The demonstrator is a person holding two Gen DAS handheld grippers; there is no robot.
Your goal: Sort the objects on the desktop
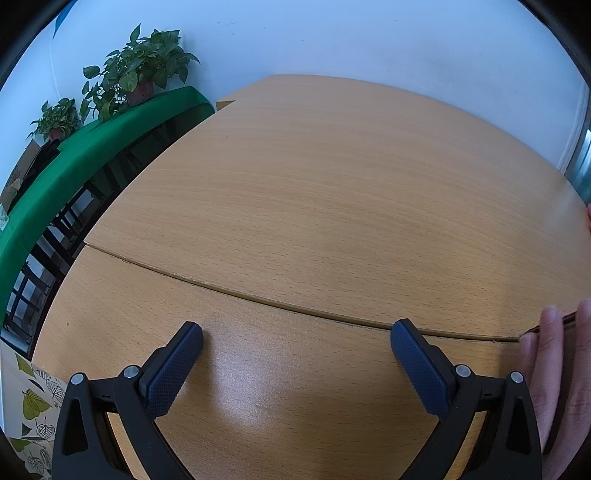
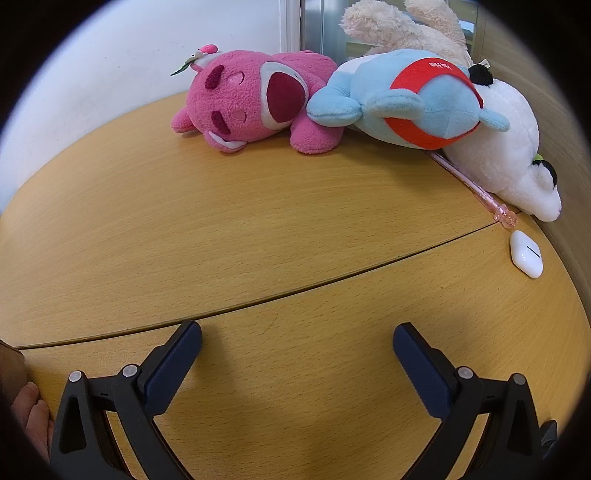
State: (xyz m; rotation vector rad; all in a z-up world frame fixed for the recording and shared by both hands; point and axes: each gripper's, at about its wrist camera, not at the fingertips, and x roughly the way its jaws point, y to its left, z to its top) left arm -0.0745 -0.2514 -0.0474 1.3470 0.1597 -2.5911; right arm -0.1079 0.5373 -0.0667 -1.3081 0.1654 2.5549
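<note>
In the right wrist view, a pink plush bear [image 2: 251, 103], a light-blue plush with a red band [image 2: 406, 99], a white plush [image 2: 506, 155] and a cream plush [image 2: 402, 29] lie along the far edge of the wooden desk [image 2: 258, 221]. A pink pen [image 2: 476, 188] and a white earbud case [image 2: 526, 253] lie at the right. My right gripper [image 2: 297, 341] is open and empty, low over the desk. My left gripper [image 1: 296, 341] is open and empty over bare desk [image 1: 314, 184].
A hand [image 1: 554, 369] rests on the desk at the right edge of the left view. A green-covered bench [image 1: 85, 155] with potted plants [image 1: 144, 70] stands left of the desk. A white wall lies behind. A seam [image 2: 258, 299] crosses the desk.
</note>
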